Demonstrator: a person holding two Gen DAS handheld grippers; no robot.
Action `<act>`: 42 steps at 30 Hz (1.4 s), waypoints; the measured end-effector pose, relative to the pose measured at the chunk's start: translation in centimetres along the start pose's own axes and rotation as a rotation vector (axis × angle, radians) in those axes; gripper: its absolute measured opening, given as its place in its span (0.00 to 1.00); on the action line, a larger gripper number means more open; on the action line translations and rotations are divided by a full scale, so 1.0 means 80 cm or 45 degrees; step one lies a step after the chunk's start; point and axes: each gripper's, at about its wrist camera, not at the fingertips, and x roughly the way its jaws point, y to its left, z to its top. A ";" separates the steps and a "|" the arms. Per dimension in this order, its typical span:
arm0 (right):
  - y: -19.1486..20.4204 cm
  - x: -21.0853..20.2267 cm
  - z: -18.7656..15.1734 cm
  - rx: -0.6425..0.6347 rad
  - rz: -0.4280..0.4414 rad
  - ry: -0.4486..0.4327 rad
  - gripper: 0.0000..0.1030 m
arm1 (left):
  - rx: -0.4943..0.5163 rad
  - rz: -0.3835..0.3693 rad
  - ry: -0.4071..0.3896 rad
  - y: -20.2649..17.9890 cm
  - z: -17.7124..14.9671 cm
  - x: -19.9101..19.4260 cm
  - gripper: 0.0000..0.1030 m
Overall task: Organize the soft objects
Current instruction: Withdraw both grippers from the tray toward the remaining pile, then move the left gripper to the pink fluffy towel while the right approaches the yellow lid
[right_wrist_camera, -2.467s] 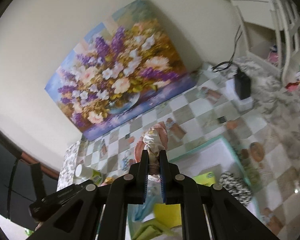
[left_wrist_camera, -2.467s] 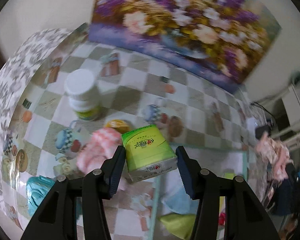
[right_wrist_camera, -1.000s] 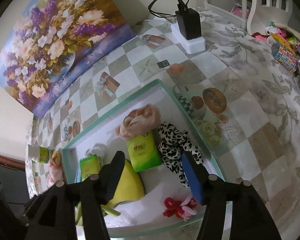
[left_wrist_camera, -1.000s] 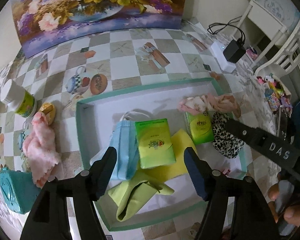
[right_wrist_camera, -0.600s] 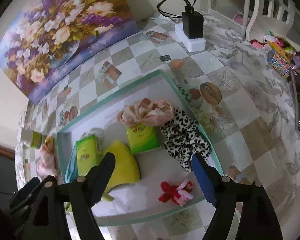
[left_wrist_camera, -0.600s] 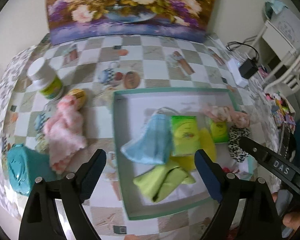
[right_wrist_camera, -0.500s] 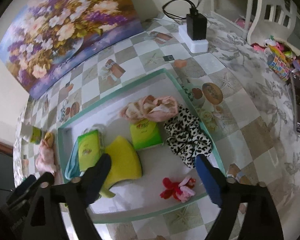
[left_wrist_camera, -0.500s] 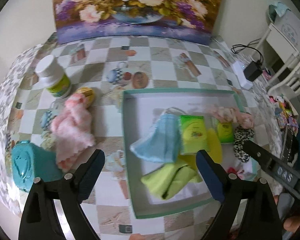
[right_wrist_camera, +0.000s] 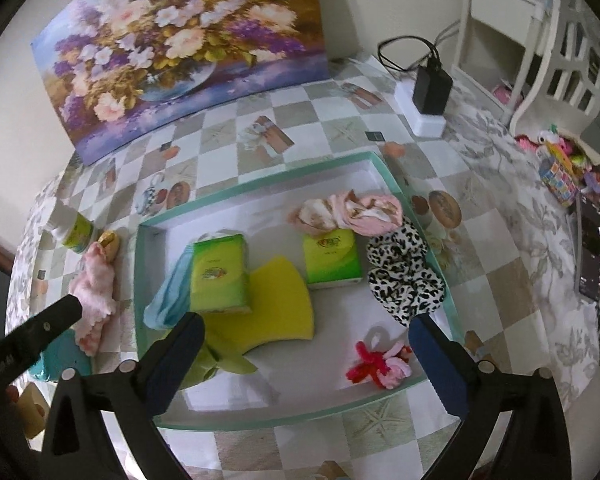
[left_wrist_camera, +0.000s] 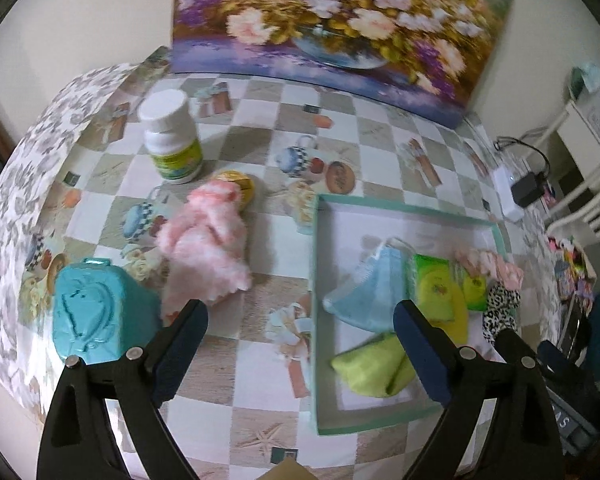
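While the left gripper (left_wrist_camera: 300, 344) hangs wide and empty, a fluffy pink cloth (left_wrist_camera: 208, 248) lies on the checked tablecloth, left of the shallow teal-rimmed tray (right_wrist_camera: 260, 420). The right gripper (right_wrist_camera: 306, 354), jaws opening and empty, hovers over what looks like a yellow sponge (right_wrist_camera: 278, 308).

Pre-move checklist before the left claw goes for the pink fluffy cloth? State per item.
1. Left claw empty, jaws wide: ok.
2. Right claw empty, jaws opening, nothing between them: ok.
3. Pink fluffy cloth outside the tray, top uncovered: ok.
4. Grasp room around the cloth: not ok; the yellow round thing touches its far end and the teal box sits close by.
5. Free spot in the tray: ok, bare floor near the back wall.
6. Cloth lying loose, not caught under the teal box: cannot tell.
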 end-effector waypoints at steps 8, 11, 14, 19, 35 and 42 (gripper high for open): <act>0.026 -0.006 -0.004 -0.068 -0.023 -0.015 1.00 | -0.161 0.041 -0.046 0.067 0.013 -0.017 0.93; 0.032 -0.006 -0.005 -0.083 -0.030 -0.014 1.00 | -0.201 0.082 -0.069 0.092 0.018 -0.025 0.93; 0.039 -0.005 -0.006 -0.098 -0.026 -0.013 1.00 | -0.237 0.110 -0.072 0.116 0.020 -0.029 0.93; 0.059 -0.002 -0.008 -0.138 -0.018 -0.004 1.00 | -0.317 0.158 -0.051 0.157 0.021 -0.032 0.93; 0.136 0.001 -0.013 -0.227 0.069 0.017 1.00 | -0.509 0.179 -0.036 0.235 0.020 -0.040 0.93; 0.160 0.002 -0.010 -0.221 0.154 0.033 1.00 | -0.526 0.157 -0.025 0.245 0.020 -0.040 0.93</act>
